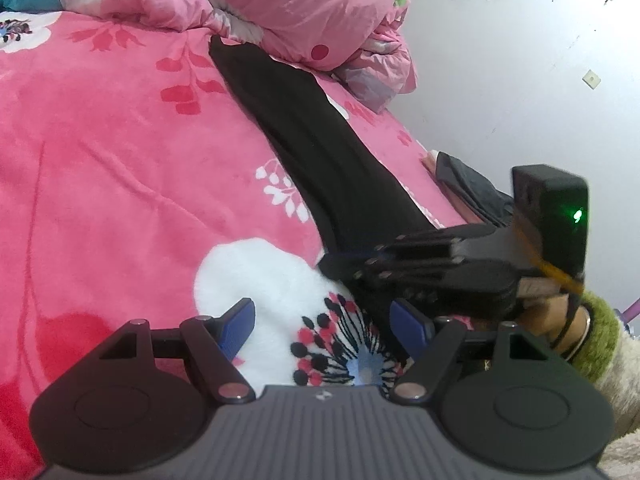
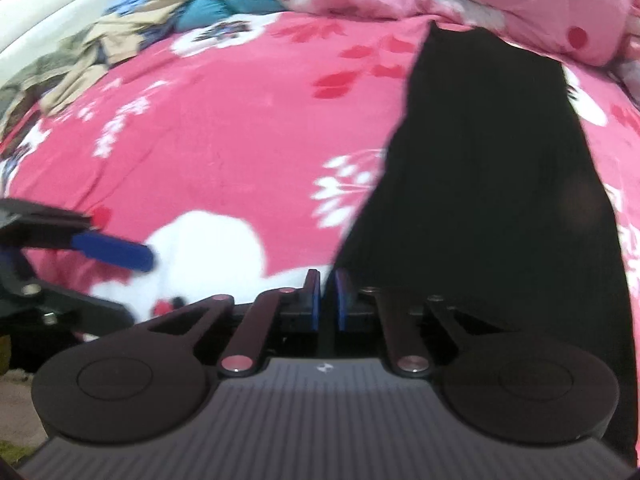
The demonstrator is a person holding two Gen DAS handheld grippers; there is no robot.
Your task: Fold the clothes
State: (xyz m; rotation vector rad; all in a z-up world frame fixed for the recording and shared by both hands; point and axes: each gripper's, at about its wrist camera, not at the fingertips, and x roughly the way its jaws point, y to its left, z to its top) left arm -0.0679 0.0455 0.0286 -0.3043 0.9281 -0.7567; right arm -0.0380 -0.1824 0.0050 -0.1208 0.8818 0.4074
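A long black garment (image 1: 320, 140) lies folded lengthwise on the pink flowered bedspread (image 1: 120, 152), running from the near edge to the pink quilt. It also shows in the right wrist view (image 2: 492, 184). My left gripper (image 1: 328, 324) is open and empty, just left of the garment's near end. My right gripper (image 2: 327, 296) is shut at the garment's near left corner; black cloth seems pinched between its blue pads. It shows in the left wrist view (image 1: 340, 268), its tip on the garment's corner.
A bunched pink quilt (image 1: 280, 4) lies at the far end of the bed. A grey garment (image 1: 468, 184) lies at the bed's right edge by the white wall (image 1: 520, 80). A pile of clothes (image 2: 120, 36) sits at the far left.
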